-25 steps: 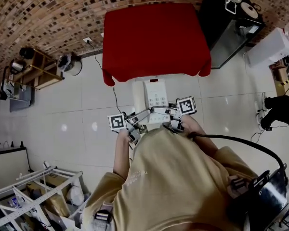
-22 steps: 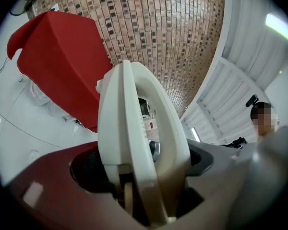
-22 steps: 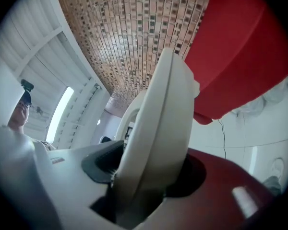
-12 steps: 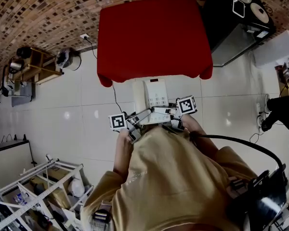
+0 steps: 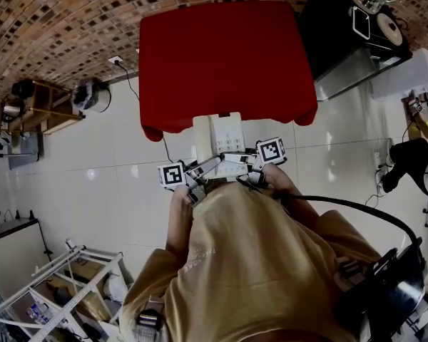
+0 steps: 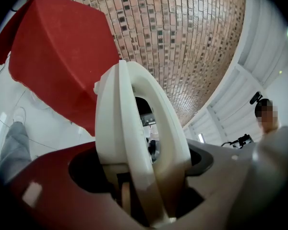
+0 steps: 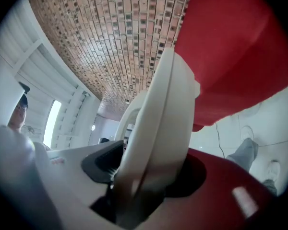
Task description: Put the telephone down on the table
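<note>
Head view: your left gripper (image 5: 211, 164) and right gripper (image 5: 238, 164) are each clamped tight on the telephone (image 5: 221, 135), one per side. Telephone is held at the red table's (image 5: 225, 55) near edge, its far end overlapping that edge.

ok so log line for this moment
left gripper: shut on phone | right gripper: shut on phone | phone: at table near edge, not set down

telephone (image 5: 225, 130) carried forward, far end now at red table (image 5: 225, 55) edge
</note>
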`<state>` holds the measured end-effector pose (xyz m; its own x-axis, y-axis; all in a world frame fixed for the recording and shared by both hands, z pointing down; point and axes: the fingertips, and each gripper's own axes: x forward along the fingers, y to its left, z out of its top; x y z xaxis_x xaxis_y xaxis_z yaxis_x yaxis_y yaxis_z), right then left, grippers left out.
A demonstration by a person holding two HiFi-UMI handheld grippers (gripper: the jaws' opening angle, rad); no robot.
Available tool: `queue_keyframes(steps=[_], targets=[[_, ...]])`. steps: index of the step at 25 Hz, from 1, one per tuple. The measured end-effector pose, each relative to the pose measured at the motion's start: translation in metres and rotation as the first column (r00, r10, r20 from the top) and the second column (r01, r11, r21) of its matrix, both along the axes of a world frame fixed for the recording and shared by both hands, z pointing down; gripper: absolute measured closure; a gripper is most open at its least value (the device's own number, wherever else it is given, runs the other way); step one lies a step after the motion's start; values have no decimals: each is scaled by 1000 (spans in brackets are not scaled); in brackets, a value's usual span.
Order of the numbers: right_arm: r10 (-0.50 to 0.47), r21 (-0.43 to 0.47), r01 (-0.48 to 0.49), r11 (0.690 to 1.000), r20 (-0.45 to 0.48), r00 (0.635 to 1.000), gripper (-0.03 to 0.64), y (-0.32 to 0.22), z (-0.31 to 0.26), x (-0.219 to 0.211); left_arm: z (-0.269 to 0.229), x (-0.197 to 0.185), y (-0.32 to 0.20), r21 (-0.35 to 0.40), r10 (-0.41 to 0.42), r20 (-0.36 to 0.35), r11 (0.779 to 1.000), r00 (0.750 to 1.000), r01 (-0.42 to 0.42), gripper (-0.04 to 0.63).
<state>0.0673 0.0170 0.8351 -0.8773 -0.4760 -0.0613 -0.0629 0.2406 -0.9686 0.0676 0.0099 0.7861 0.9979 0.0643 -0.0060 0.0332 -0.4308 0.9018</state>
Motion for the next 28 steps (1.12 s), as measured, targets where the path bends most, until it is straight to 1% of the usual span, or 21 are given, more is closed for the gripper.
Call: queue_keyframes(steps=[1, 2, 4, 5, 7, 8, 10, 11, 12, 13, 14, 15, 16, 17, 18, 20, 23, 24, 26, 27, 28], targets=[[-4, -11, 4, 1000, -1, 1000, 368, -11, -1, -2, -3, -2, -12, 5, -2, -4, 1000, 1000, 2, 206], [-16, 9, 16, 1000, -16, 1000, 367, -25, -5, -4, -4, -4, -24, 1, -10, -7, 1000, 1000, 10, 206], [-49, 51, 52, 997, -53, 997, 367, -54, -14, -12, 0, -16, -49, -43, -47, 0, 998, 999, 46, 206], [-67, 38, 69, 997, -56, 996, 367, -69, -13, -19, 0, -24, -64, -52, -66, 0, 996, 998, 66, 206], [-102, -40, 100, 994, -39, 994, 367, -100, -5, -36, -10, -40, -101, 5, -93, -36, 996, 995, 93, 206], [-121, -63, 118, 991, -39, 992, 367, -118, -3, -45, -10, -49, -120, 7, -113, -49, 993, 992, 114, 206], [-167, -63, 163, 985, -64, 984, 365, -153, -1, -66, -1, -72, -152, -38, -162, -52, 986, 985, 160, 206], [-196, -39, 193, 980, -88, 977, 365, -171, -2, -77, 3, -82, -166, -35, -171, -49, 985, 984, 169, 206], [-229, 6, 231, 973, -121, 966, 365, -189, -5, -89, 12, -92, -178, -40, -176, -29, 984, 984, 174, 204], [-262, 44, 272, 961, -154, 953, 365, -205, -8, -100, 26, -102, -187, -70, -183, 12, 981, 983, 184, 201], [-293, 50, 306, 951, -175, 940, 362, -217, -6, -110, 39, -112, -194, -100, -192, 52, 975, 980, 196, 196], [-318, 27, 328, 944, -179, 931, 363, -226, 0, -118, 48, -120, -202, -118, -201, 74, 971, 977, 209, 193], [-334, -19, 336, 942, -168, 928, 362, -236, 9, -125, 53, -128, -213, -125, -212, 82, 967, 974, 221, 193], [-340, -64, 334, 940, -154, 928, 363, -250, 18, -131, 57, -136, -229, -130, -223, 82, 964, 971, 232, 193], [-343, -90, 332, 939, -147, 928, 362, -268, 25, -137, 61, -143, -249, -136, -231, 80, 961, 970, 240, 195], [-353, -104, 340, 935, -151, 923, 360, -302, 33, -146, 71, -151, -283, -157, -243, 77, 955, 967, 252, 195], [-390, -52, 387, 920, -178, 903, 356, -333, 44, -156, 97, -156, -311, -197, -265, 84, 941, 961, 277, 195], [-395, -86, 386, 919, -177, 901, 356, -339, 54, -157, 106, -158, -318, -211, -272, 90, 935, 958, 286, 195], [-402, -168, 376, 911, -169, 900, 354, -343, 74, -156, 121, -161, -325, -238, -284, 124, 922, 951, 306, 195], [-409, -182, 379, 907, -176, 895, 352, -345, 81, -156, 129, -161, -326, -243, -278, 160, 919, 947, 311, 195], [-419, -183, 386, 904, -193, 888, 350, -347, 87, -154, 136, -160, -325, -237, -259, 208, 923, 943, 305, 195]])
